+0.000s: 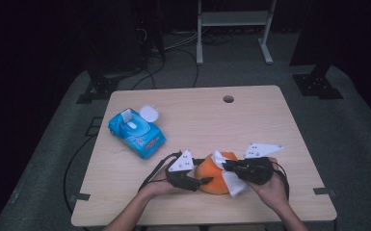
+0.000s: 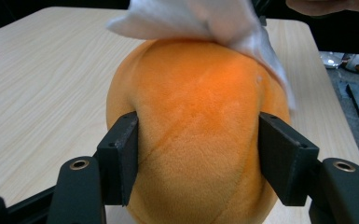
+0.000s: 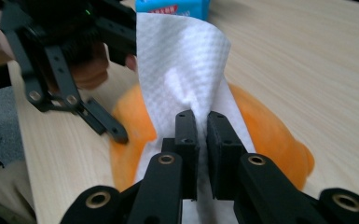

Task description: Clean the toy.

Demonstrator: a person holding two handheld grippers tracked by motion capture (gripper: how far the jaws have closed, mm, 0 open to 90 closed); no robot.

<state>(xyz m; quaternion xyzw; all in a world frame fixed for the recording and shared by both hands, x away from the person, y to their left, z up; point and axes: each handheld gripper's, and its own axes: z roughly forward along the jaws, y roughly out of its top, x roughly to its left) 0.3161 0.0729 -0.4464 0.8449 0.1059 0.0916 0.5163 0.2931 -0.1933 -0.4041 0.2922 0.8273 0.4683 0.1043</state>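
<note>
The left claw (image 2: 198, 158) grips the orange plush ball (image 2: 196, 135) near the bench's (image 1: 250, 115) front edge, jaws pressed into its sides. The right claw (image 3: 202, 128) pinches a white wipe (image 3: 186, 70) draped over it. Wiping looks underway; next, drag the wipe across while the ball stays steadied.
</note>
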